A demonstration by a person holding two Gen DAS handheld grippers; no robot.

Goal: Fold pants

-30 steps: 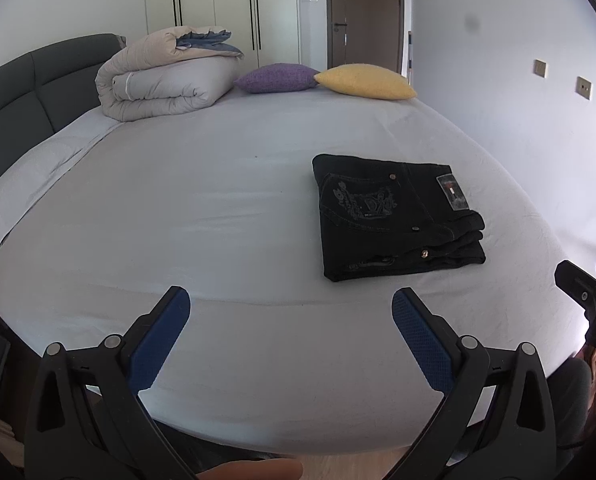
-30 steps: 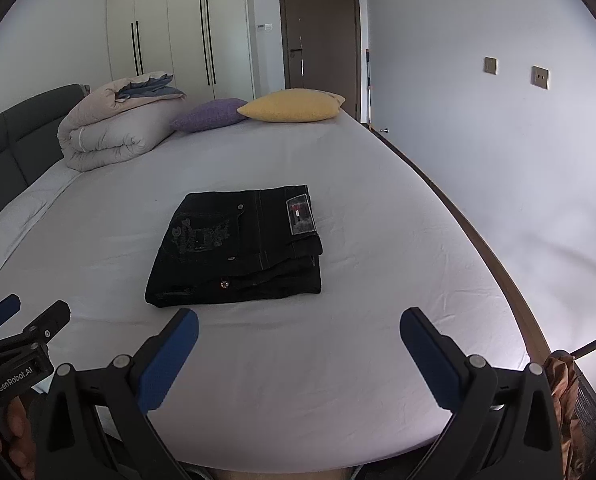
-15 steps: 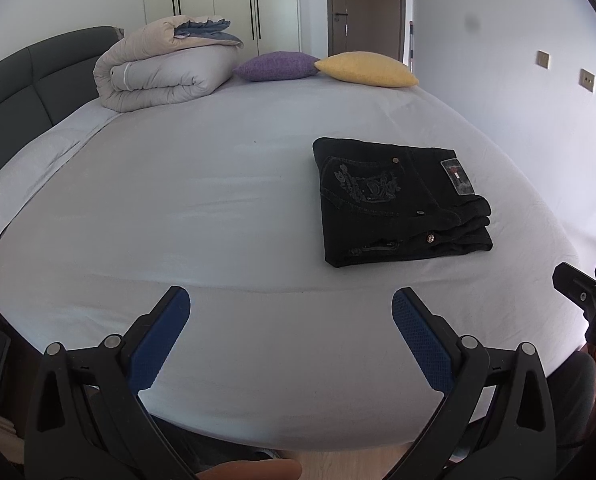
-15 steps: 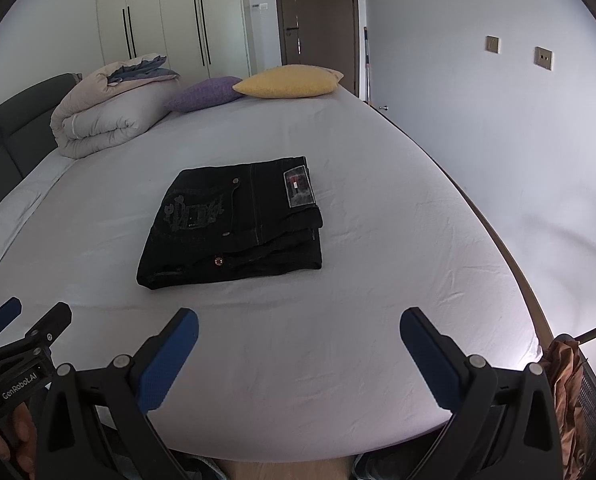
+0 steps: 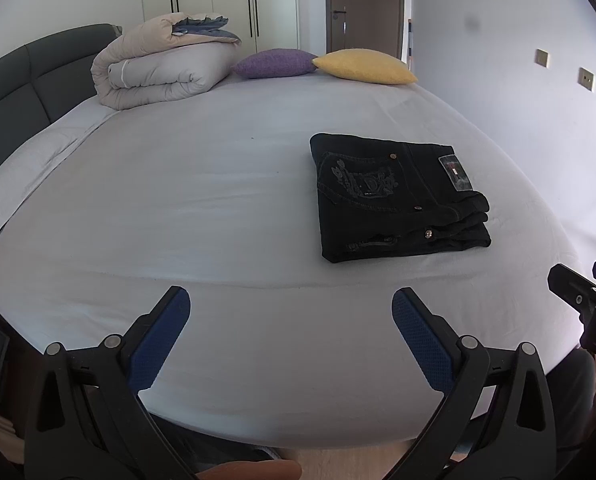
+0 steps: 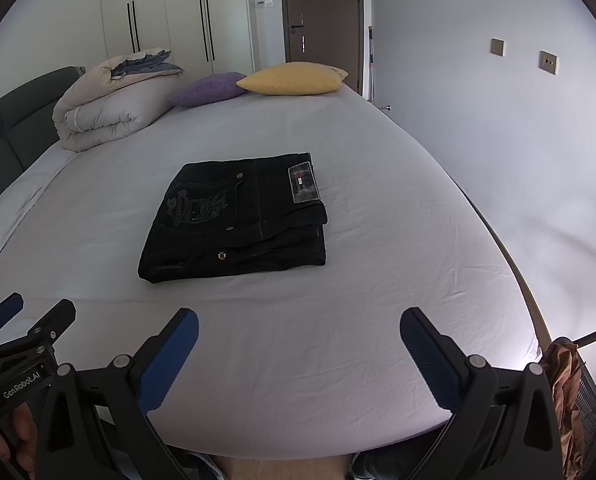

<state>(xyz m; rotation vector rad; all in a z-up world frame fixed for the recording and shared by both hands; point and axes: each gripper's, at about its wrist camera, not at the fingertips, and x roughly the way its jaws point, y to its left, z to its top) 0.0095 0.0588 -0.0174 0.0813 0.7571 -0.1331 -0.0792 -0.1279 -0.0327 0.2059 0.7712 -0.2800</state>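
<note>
Black pants (image 5: pixel 397 200) lie folded into a neat rectangular stack on the white bed (image 5: pixel 218 208), to the right of centre in the left wrist view. In the right wrist view the pants (image 6: pixel 238 216) sit at centre, pocket embroidery and waist label facing up. My left gripper (image 5: pixel 290 332) is open and empty over the bed's near edge, well short of the pants. My right gripper (image 6: pixel 298 352) is open and empty, also back from the pants. Each gripper shows at the edge of the other's view.
A rolled beige duvet (image 5: pixel 158 68), a purple cushion (image 5: pixel 274 63) and a yellow cushion (image 5: pixel 365 66) lie at the far end of the bed. A dark headboard (image 5: pixel 18 80) is on the left, a wall (image 6: pixel 517 140) on the right.
Both views tilted down and then back up a little. The pants lie unmoved and both grippers stay open.
</note>
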